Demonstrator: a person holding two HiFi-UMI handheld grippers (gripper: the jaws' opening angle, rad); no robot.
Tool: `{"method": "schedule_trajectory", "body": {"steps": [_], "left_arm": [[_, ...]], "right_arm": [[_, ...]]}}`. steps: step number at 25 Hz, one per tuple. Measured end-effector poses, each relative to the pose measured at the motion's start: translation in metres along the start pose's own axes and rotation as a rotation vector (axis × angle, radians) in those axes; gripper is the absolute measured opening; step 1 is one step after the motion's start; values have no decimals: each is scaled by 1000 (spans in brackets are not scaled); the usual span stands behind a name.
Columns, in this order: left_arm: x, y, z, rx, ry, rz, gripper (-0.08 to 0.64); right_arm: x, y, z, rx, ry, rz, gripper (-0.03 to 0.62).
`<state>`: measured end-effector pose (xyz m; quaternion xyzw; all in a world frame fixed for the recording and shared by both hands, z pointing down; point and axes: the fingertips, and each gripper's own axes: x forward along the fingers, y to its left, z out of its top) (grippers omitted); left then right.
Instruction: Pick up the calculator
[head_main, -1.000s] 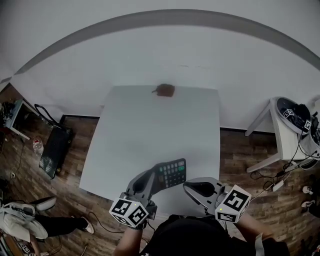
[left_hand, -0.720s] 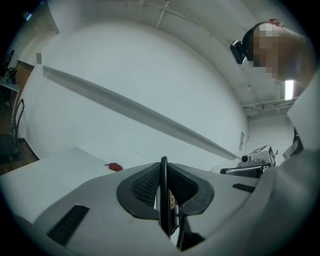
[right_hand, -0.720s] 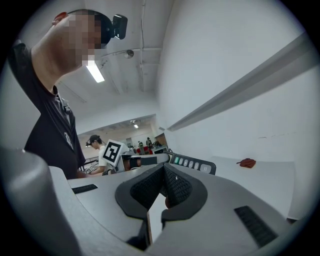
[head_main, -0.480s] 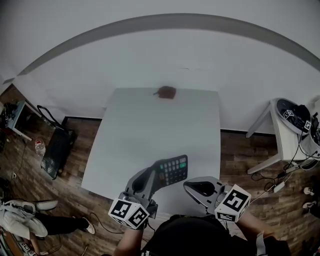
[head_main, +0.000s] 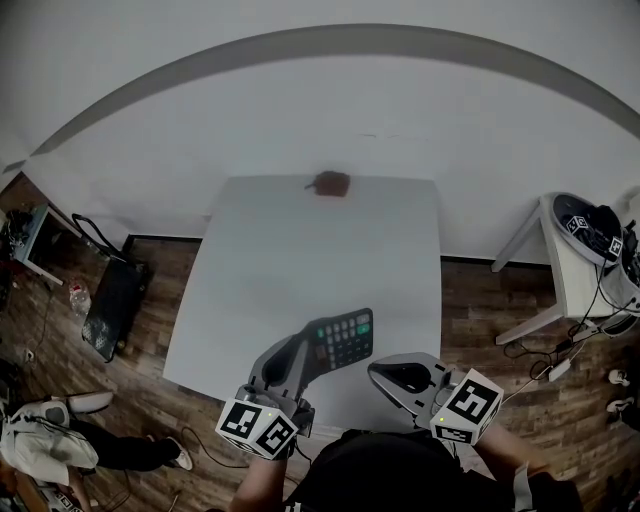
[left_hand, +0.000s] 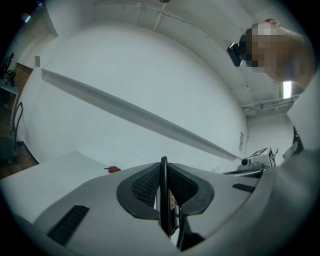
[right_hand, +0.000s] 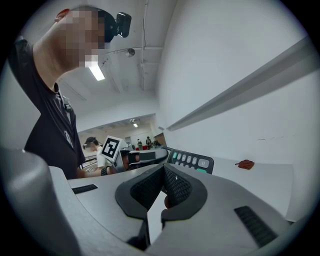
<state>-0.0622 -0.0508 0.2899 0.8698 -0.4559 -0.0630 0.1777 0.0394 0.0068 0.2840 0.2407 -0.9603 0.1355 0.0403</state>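
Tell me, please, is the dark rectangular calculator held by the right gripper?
No, the left gripper's jaws clamp the dark rectangular calculator edge-on, while the right gripper is shut on nothing.

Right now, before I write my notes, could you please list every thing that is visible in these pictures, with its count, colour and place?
calculator: one, dark with pale keys and a green key, over the table's near part, clamped at its left edge.
small object: one, reddish brown, at the table's far edge; too small to identify.
table: one, white, centre of the head view.
side table: one, white, at the right, carrying black devices.
case: one, black, on the wooden floor at the left.
left gripper: one, grey, shut on the calculator.
right gripper: one, grey, shut and empty, just right of the calculator.
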Motion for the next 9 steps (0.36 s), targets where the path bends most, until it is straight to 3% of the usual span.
{"method": "schedule_trajectory", "body": {"steps": [9], "left_arm": [[6, 8, 4, -4, -6, -3, 44]], "right_arm": [[4, -5, 1, 3, -1, -17, 12]]}}
